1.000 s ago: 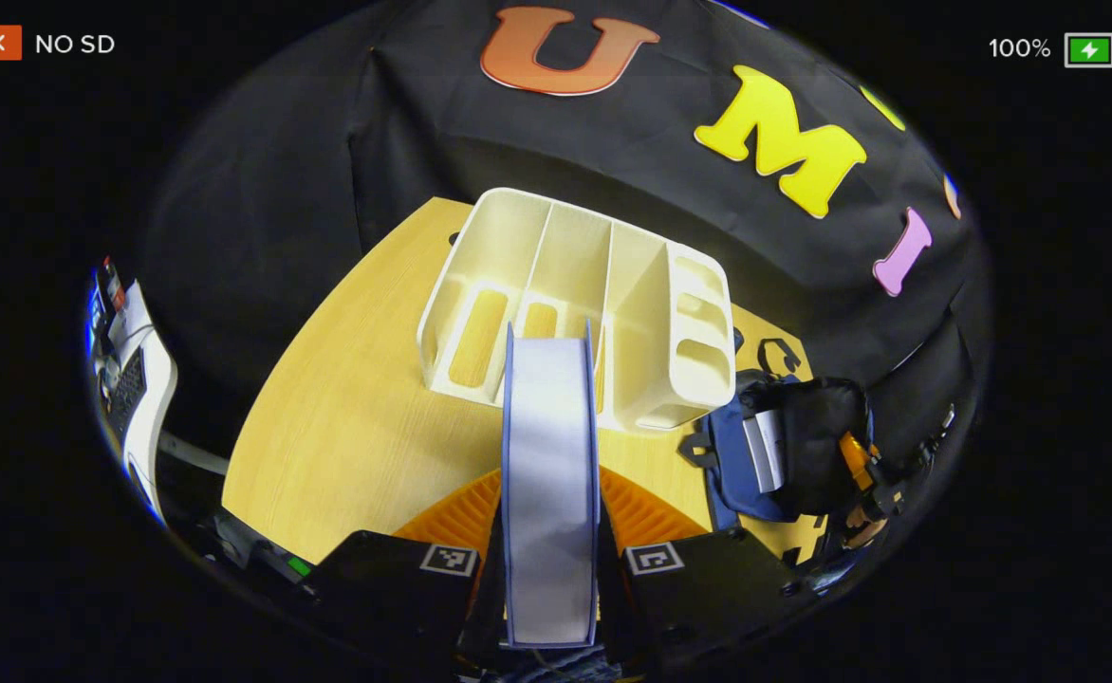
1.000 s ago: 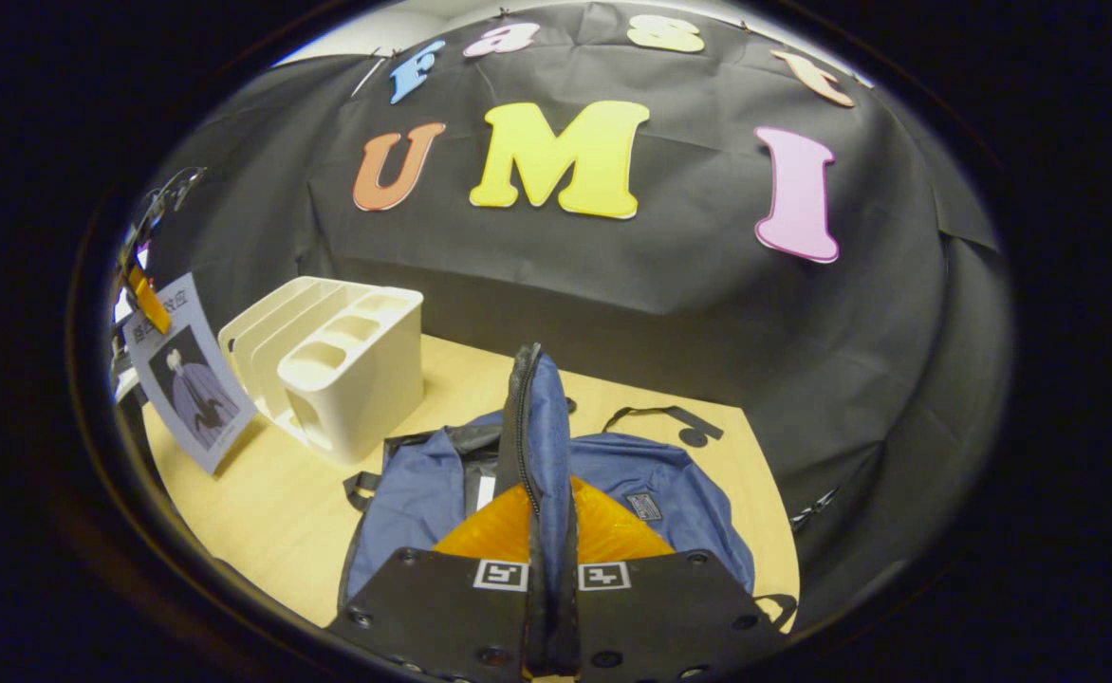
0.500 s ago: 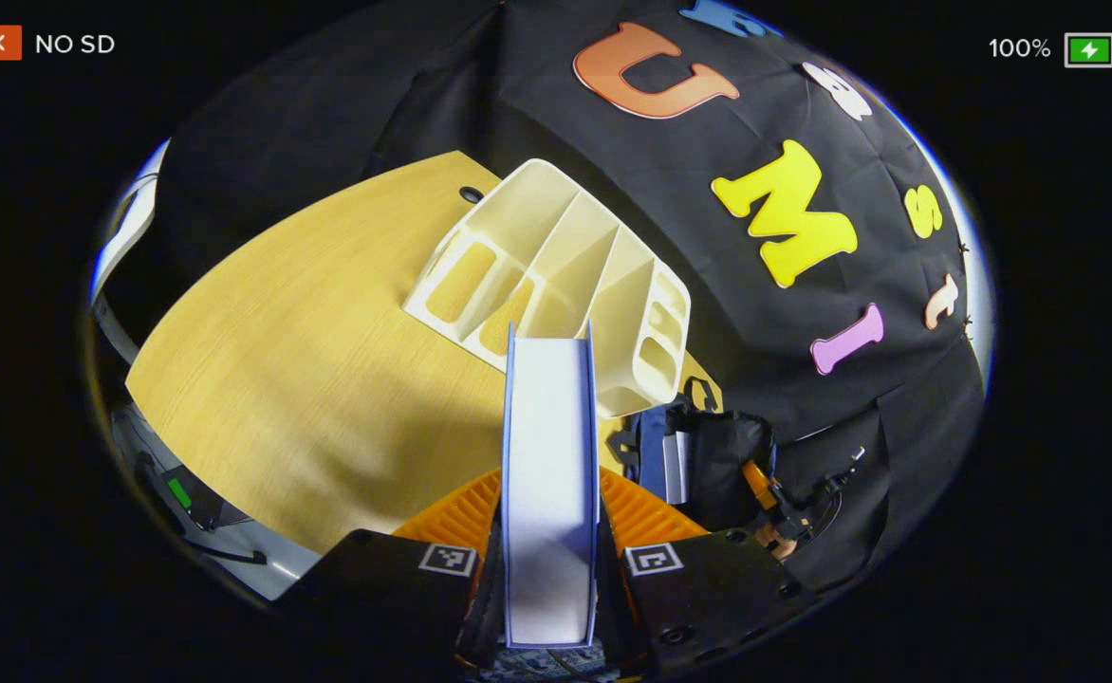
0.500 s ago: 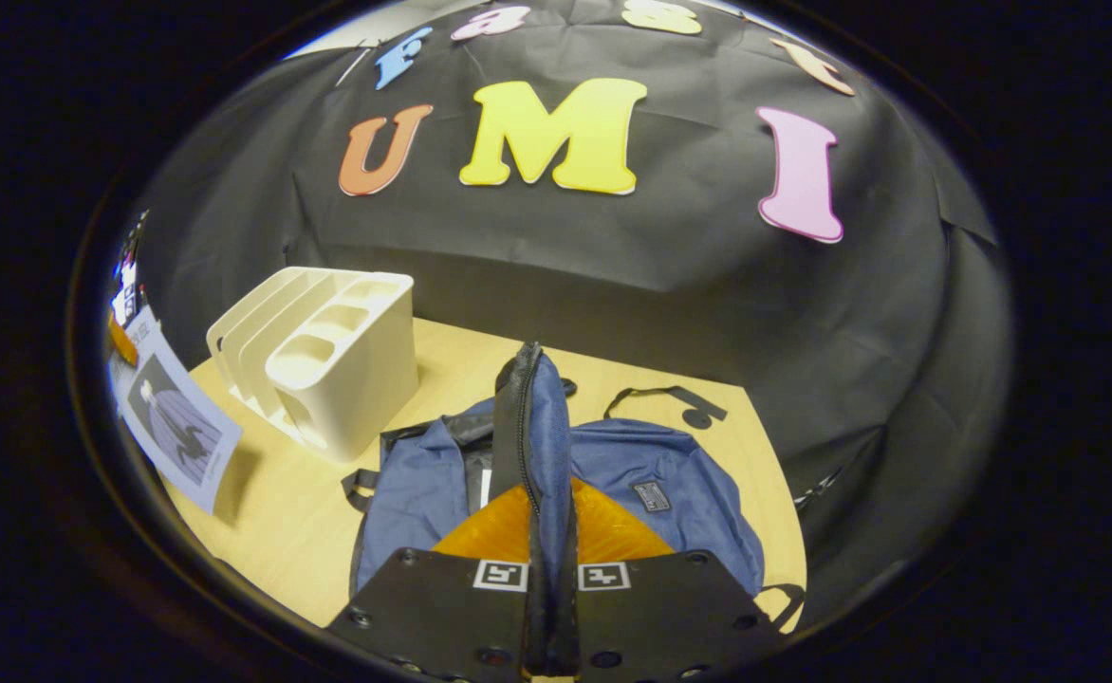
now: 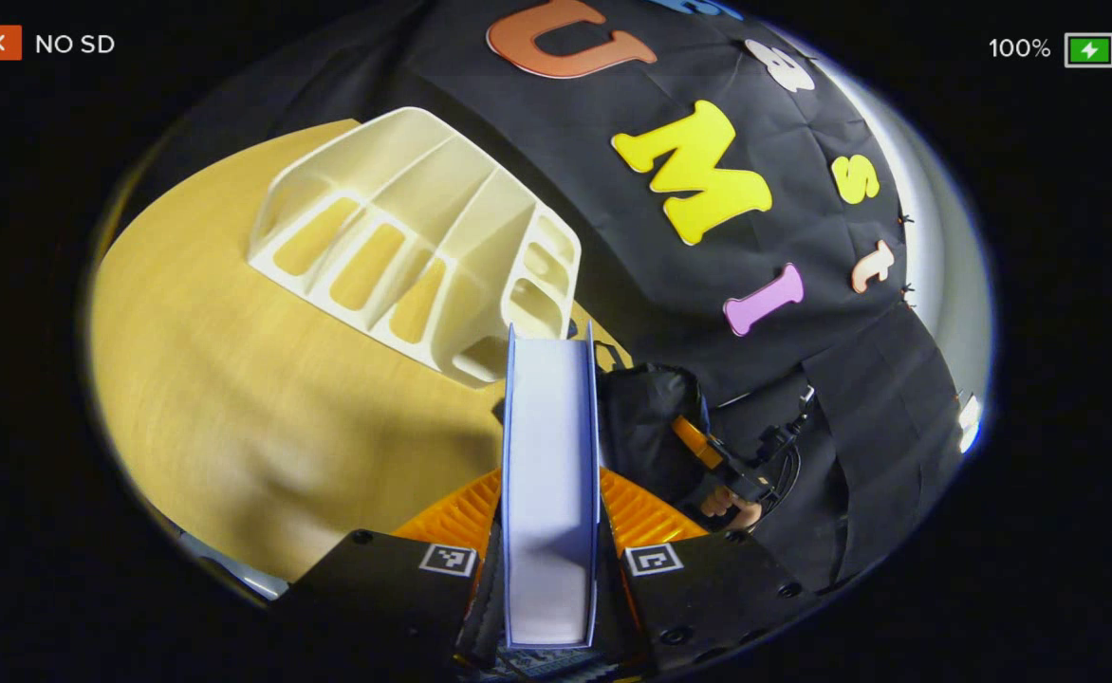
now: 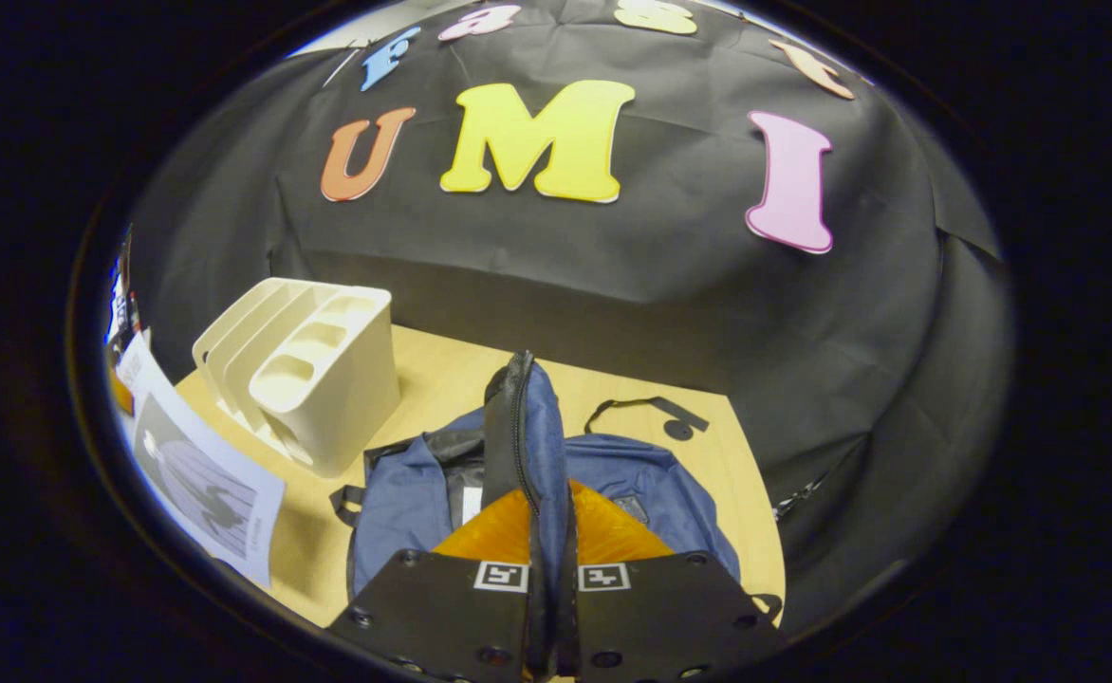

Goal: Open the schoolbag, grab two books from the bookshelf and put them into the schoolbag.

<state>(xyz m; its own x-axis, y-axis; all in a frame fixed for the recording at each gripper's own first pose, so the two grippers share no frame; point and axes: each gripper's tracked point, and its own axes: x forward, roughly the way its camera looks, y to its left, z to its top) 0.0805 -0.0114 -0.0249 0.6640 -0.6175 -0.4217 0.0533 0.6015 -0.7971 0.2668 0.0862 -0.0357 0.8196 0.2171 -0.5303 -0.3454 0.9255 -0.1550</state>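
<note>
Left gripper (image 5: 550, 531): clamped on a book (image 5: 550, 455), held edge-on w/ page block facing cam, blue cover edges seen on both sides. Book is up off the wooden table (image 5: 233, 398), in the air, not in the bag yet.

Bookshelf (image 5: 414, 237) (cream plastic desk organiser w/ divider slots) is seen beyond the book's top-left in left gripper view; slots look empty as far as visible. Also seen in right gripper view (image 6: 300, 365), on the table left of the bag.

Right gripper (image 6: 548, 588): closed on the zipper edge of the blue schoolbag (image 6: 651, 484); a flap of blue fabric w/ black zipper is pinched between the fingers and lifted upright, so bag mouth is held open. Bag lies on the table near its right end. A white edge is visible inside the opening, can't tell what it is.

The held book's cover (image 6: 200, 484) is seen at far left of right gripper view, tilted, near the bookshelf, left of the bag.

The right gripper's holder hand (image 5: 734, 503) is seen at lower right in left gripper view, next to dark bag fabric.
</note>
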